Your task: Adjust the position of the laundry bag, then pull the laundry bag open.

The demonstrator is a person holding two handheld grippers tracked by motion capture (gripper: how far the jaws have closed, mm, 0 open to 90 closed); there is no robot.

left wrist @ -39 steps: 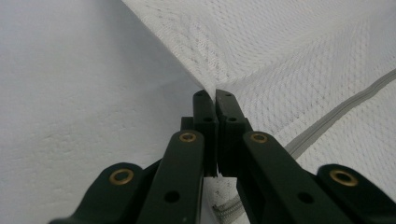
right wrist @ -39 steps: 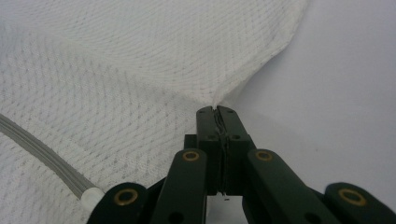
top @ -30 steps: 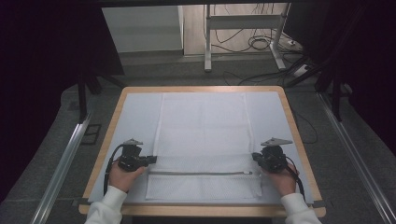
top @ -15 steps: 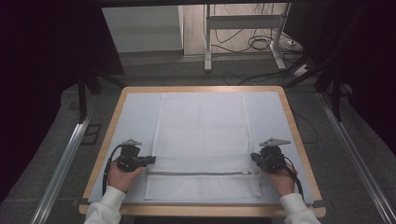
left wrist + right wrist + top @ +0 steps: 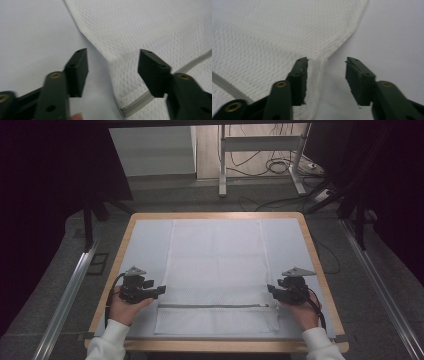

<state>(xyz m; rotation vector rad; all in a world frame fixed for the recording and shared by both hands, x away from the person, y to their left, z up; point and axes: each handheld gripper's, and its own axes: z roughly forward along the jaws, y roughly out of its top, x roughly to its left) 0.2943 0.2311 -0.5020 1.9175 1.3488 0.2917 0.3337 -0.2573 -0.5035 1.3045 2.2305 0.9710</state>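
White mesh laundry bag (image 5: 216,275) lies flat on the pale table (image 5: 145,245), zipper (image 5: 215,306) running across its near end. Left gripper (image 5: 150,291) and right gripper (image 5: 276,293) sit at the bag's two side edges — jaws have just been opening, now spread, the hem between them but unpinched. Risk: a re-grip may catch only the top mesh layer, or miss the thin edge and nip the table cover; uneven pulls would skew or wrinkle the bag — zipper end could snag a jaw
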